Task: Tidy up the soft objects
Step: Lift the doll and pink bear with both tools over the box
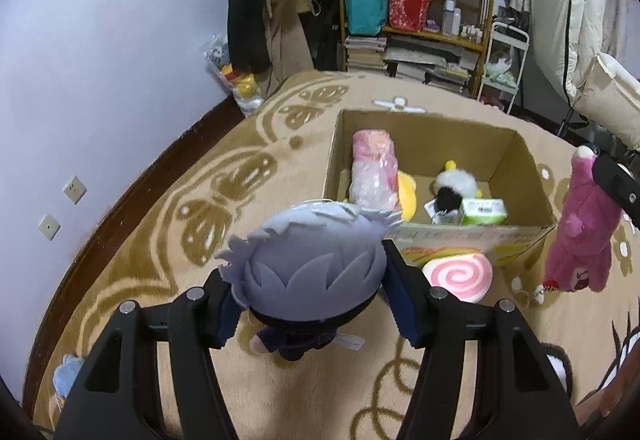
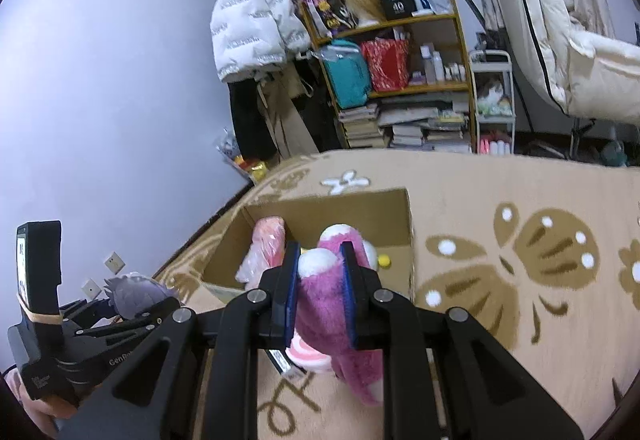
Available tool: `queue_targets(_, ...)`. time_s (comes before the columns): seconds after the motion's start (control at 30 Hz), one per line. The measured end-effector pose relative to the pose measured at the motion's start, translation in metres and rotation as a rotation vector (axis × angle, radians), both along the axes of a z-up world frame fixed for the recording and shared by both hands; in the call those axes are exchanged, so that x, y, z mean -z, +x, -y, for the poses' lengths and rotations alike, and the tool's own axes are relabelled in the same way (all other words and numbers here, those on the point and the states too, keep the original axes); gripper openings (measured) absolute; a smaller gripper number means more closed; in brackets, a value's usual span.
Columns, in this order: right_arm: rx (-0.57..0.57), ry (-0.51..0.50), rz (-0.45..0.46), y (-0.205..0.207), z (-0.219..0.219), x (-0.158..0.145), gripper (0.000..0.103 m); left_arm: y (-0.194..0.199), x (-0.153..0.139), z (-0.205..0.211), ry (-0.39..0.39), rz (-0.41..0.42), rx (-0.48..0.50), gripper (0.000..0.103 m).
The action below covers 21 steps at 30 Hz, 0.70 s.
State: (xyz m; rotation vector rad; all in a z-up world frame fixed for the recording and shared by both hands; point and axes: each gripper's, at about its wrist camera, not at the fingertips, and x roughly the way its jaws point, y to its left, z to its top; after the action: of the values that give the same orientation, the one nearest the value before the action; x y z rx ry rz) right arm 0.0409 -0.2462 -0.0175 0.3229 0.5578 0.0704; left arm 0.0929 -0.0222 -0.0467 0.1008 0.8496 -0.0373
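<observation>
My left gripper (image 1: 308, 280) is shut on the head of a grey-haired plush doll (image 1: 316, 260), which hangs above the beige carpet. Just beyond stands an open cardboard box (image 1: 440, 144) holding a pink wrapped plush (image 1: 374, 168), a black-and-white plush (image 1: 456, 188) and a green-and-white pack (image 1: 484, 210). A pink swirl cushion (image 1: 458, 276) lies in front of the box. My right gripper (image 2: 320, 252) is shut on a limb of a magenta plush bear (image 2: 324, 304); the bear dangles near the box (image 2: 380, 208). In the left wrist view this bear (image 1: 584, 236) hangs at the right.
A wooden shelf (image 1: 416, 0) with bags and stacked books stands behind the box, with a white trolley (image 1: 506, 56) beside it. Coats hang to its left. A bag of toys (image 1: 240, 80) leans on the wall. A blue plush (image 1: 66, 380) lies at the lower left.
</observation>
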Motion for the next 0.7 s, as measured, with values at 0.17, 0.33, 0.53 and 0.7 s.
queue_targets(0.17,-0.004,-0.001,0.025,0.008,0.001,-0.009,0.020,0.007,-0.010,0.006,-0.007,0.032,0.012,0.061)
queue_targets(0.33,-0.015,-0.024,0.051,0.021,0.002,-0.015,0.020,0.017,-0.021,0.009,-0.017,0.069,0.016,0.061)
queue_targets(0.53,-0.038,-0.042,0.063,0.035,0.002,-0.013,0.020,0.028,-0.025,0.011,-0.079,0.133,-0.002,0.061)
queue_targets(0.7,-0.054,-0.041,0.053,0.049,0.002,-0.006,0.020,0.041,-0.024,0.024,-0.066,0.151,0.026,0.061)
